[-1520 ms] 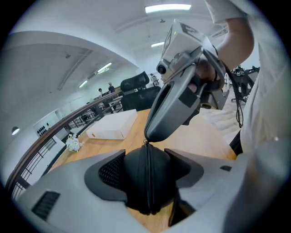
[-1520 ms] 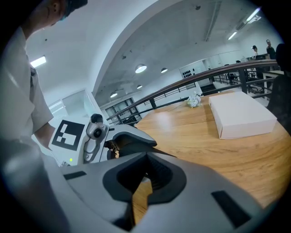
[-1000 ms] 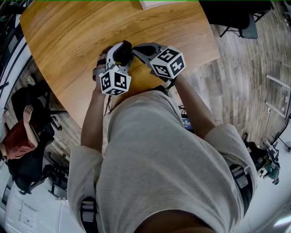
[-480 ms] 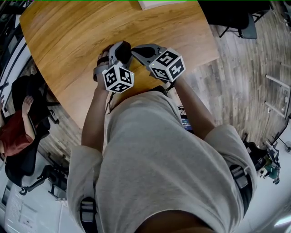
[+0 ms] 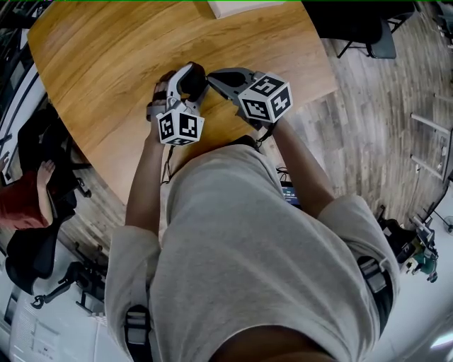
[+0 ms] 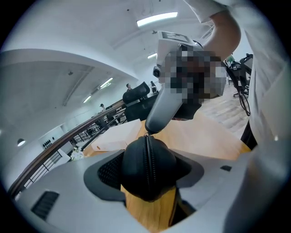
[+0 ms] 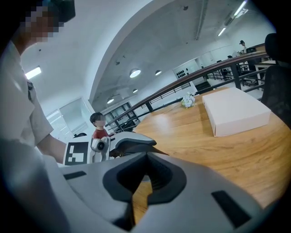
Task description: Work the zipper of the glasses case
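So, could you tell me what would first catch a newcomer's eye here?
The black glasses case clamped in the left gripper, its zipper facing that camera. The tip of the shut right gripper sits at the zipper's upper end. Beyond, a white box lies on the wooden table.

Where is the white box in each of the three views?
Head view: white box at the top edge, on the wooden table.
Left gripper view: left of centre, beyond the glasses case.
Right gripper view: at the right, on the table.
Shared landmark: the wooden table.
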`<state>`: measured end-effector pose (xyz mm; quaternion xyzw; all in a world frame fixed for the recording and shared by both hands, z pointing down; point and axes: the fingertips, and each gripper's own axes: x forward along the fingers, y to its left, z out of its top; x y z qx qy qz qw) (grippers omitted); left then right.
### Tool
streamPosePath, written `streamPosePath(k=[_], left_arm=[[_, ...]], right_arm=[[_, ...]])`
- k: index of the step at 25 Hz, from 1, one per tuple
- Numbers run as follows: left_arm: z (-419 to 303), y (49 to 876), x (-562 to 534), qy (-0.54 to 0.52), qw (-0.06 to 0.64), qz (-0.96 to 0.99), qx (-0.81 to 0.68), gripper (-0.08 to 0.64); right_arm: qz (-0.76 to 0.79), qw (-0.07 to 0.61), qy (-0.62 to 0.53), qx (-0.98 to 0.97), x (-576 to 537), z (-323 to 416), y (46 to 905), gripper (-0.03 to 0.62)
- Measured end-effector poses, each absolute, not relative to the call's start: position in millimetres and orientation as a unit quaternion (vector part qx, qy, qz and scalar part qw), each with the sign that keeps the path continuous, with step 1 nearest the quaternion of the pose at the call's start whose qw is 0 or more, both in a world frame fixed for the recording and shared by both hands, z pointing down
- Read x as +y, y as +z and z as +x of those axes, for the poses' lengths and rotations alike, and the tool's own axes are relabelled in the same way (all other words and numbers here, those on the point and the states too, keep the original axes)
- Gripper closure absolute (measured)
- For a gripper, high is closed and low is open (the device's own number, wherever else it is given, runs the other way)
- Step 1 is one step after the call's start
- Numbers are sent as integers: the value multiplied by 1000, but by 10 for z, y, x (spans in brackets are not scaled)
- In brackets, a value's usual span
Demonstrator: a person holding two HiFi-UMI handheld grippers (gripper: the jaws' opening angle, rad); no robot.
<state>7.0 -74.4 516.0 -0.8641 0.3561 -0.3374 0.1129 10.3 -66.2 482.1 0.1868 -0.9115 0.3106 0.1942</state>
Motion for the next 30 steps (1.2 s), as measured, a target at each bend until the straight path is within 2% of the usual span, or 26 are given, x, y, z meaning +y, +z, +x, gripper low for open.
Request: streamPosePath(k=[7, 17, 30], left_arm=[[150, 5111, -724, -331, 121, -868, 350, 284], [48, 5171, -670, -361, 80, -861, 348, 284], [74, 5229, -703, -377, 71, -857, 344, 285]], right_arm=[[203, 198, 323, -903, -755, 233, 4882, 566], [195, 210, 318, -904, -721, 138, 4956, 566], [200, 223, 290, -909, -691, 159, 4876, 566]])
